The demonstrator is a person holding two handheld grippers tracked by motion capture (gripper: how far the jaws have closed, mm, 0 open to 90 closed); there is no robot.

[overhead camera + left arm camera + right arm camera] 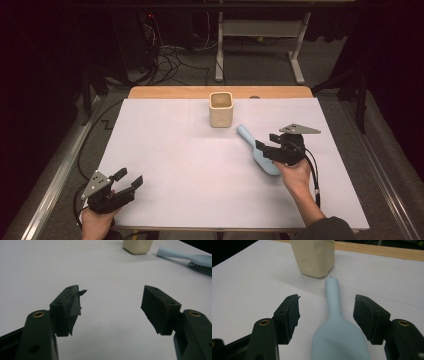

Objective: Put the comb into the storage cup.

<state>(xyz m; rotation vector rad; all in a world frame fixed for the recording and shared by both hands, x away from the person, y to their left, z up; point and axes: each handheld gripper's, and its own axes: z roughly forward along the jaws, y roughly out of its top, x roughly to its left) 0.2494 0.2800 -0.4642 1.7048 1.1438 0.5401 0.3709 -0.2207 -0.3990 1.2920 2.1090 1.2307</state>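
Observation:
A light blue brush (247, 136) lies on the white sheet, handle pointing toward a cream square cup (220, 109) that stands upright at the back centre. My right gripper (266, 141) is open, its jaws standing on either side of the brush (334, 335) where the handle widens into the head, just above it. In the right gripper view the cup (314, 257) is straight ahead, beyond my right gripper (327, 302). My left gripper (131, 177) is open over the sheet's near left corner with nothing between its jaws. The left gripper view looks past my left gripper (112, 290) to the cup (137, 246) and brush (192, 260), bristles down.
The white sheet (175, 150) covers most of the wooden table (165, 92), whose bare edge shows at the back. Cables (170, 60) and a desk frame (260, 30) are on the floor behind. A metal rail (55, 175) runs along the left.

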